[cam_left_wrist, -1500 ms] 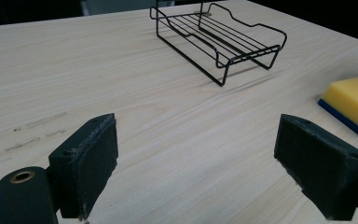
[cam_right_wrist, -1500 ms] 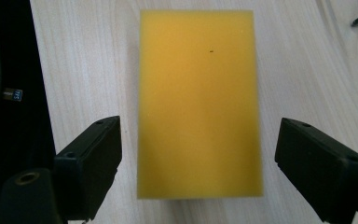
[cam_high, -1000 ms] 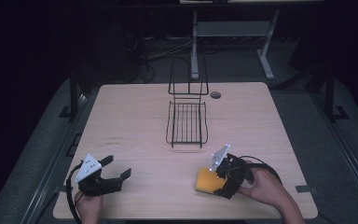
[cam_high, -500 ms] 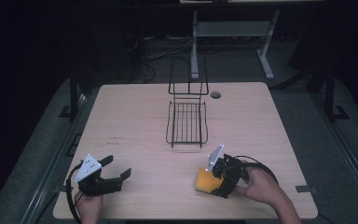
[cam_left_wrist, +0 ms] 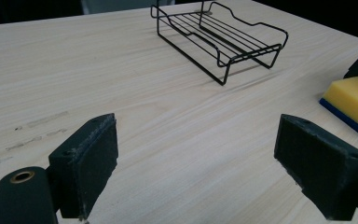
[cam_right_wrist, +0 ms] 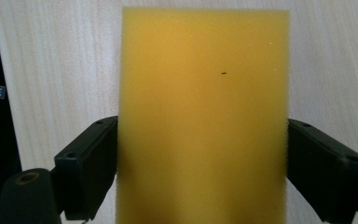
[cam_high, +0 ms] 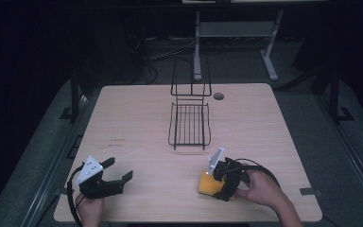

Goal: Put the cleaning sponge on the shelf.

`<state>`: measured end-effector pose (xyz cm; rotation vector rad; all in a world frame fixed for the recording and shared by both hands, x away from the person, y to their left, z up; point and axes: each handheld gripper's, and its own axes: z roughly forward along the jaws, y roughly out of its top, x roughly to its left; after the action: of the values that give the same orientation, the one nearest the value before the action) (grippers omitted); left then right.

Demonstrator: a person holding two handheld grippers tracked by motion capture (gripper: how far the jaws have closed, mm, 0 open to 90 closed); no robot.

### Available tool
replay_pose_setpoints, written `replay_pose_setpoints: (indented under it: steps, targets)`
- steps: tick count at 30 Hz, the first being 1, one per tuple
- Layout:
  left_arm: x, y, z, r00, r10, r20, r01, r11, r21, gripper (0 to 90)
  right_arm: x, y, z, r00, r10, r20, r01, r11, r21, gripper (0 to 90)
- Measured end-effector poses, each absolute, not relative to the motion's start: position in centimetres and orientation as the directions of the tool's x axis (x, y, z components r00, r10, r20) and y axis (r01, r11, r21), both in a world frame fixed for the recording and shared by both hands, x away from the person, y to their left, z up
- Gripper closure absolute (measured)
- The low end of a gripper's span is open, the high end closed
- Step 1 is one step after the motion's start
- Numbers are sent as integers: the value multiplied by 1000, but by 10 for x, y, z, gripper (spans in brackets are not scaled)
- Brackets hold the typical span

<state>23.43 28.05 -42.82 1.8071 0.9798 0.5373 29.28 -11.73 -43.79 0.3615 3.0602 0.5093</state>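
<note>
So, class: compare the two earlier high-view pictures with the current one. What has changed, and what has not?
Very little. The right tool has edged slightly leftward along the near edge of the table, its jaws either side of the yellow sponge, which lies on the table. The left tool, open, and the wire rack are unchanged.

The rectangular yellow foam sponge (cam_right_wrist: 203,116) runs off the right gripper view's bottom edge, hiding its blue underside there
</note>
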Motion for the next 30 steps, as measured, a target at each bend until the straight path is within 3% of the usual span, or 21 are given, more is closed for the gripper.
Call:
replay_pose_setpoints:
  steps: [26, 30]
  targets:
    - [235, 282, -428, 576, 815, -68, 384, -196, 902, 128, 292, -115, -447, -973, 228, 15, 222, 925, 309, 154]
    - [235, 282, -429, 578, 813, -74, 383, -191, 904, 128, 292, -114, -448, -974, 225, 18, 220, 924, 312, 190]
